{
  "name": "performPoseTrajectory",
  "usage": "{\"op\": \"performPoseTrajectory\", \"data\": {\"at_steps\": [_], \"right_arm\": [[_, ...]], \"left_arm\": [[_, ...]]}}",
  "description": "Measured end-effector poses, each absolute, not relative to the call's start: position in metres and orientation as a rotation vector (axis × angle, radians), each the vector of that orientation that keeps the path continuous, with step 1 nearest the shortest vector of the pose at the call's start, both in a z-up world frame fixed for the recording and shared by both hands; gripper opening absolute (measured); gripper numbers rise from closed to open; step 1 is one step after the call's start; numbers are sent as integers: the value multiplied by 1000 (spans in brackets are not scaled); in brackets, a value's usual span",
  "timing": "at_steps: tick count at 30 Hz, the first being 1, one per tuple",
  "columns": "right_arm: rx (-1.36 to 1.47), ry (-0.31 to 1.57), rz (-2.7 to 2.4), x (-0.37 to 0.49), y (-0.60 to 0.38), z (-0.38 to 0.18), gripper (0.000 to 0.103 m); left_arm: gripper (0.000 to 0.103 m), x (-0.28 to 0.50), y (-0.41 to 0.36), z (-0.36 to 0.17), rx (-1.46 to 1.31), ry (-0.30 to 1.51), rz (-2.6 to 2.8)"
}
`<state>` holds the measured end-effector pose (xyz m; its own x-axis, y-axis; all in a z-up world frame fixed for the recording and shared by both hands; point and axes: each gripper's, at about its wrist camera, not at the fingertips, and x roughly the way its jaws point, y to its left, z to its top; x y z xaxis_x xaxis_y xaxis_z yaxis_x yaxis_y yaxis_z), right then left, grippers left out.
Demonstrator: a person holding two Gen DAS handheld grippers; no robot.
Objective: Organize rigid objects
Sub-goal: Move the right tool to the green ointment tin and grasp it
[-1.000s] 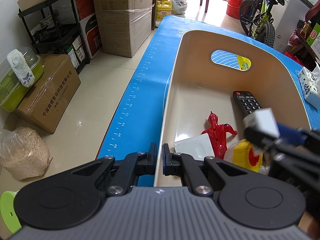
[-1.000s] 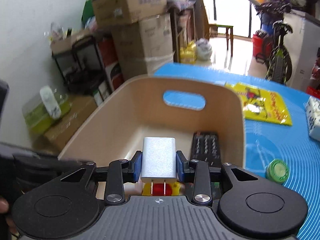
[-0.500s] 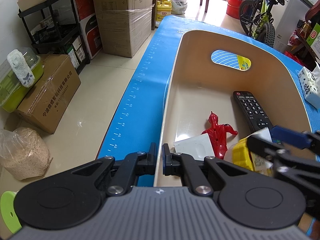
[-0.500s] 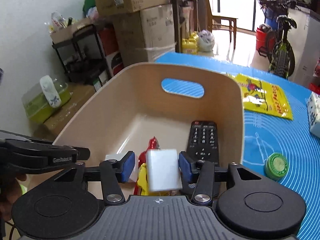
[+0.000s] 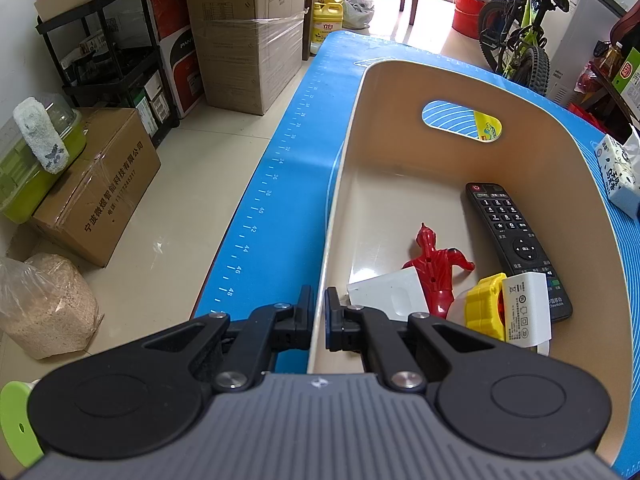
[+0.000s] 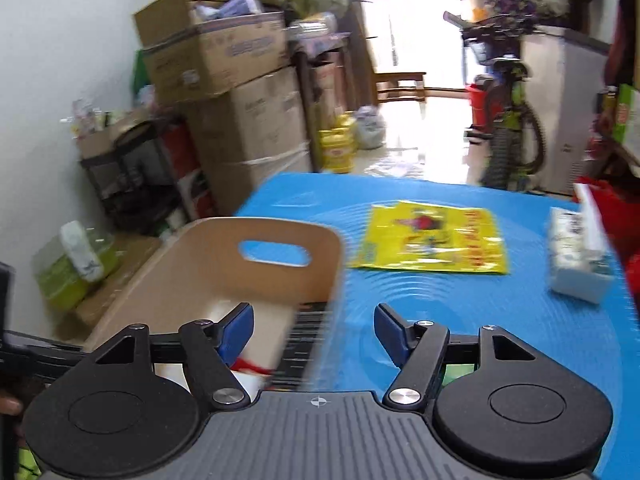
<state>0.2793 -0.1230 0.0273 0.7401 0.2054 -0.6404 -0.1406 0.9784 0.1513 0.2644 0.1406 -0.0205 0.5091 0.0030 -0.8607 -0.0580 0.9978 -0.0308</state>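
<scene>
The left gripper [image 5: 318,312] pinches the near left wall of the beige bin [image 5: 400,80], its jaws clamped tight on the rim. Inside the bin, at about three o'clock from those fingers, the white charger [image 5: 524,310] leans on a yellow toy [image 5: 484,304], with the red figure [image 5: 436,260] and black remote [image 5: 516,240] beyond. The right gripper [image 6: 314,330] hangs empty, jaws opening, over the bin's right edge and blue mat [image 6: 480,320].
</scene>
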Motion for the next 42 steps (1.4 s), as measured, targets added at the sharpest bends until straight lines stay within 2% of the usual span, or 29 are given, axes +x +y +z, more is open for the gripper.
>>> {"op": "performPoseTrajectory", "data": {"at_steps": [11, 28, 32, 34, 35, 42], "right_arm": [[143, 793, 28, 302, -190, -39, 73], [-12, 880, 9, 339, -177, -101, 72], [-21, 881, 0, 339, -176, -106, 67], [-19, 877, 15, 339, -175, -106, 62], [-20, 877, 18, 338, -173, -105, 54], [-9, 836, 19, 327, -174, -92, 54]], "left_arm": [[6, 264, 139, -21, -56, 1036, 38], [6, 264, 139, -22, -48, 1036, 39], [6, 264, 139, -22, -48, 1036, 39], [6, 264, 139, -22, -48, 1036, 39], [6, 264, 139, -22, -48, 1036, 39], [6, 264, 139, -21, -48, 1036, 39]]}}
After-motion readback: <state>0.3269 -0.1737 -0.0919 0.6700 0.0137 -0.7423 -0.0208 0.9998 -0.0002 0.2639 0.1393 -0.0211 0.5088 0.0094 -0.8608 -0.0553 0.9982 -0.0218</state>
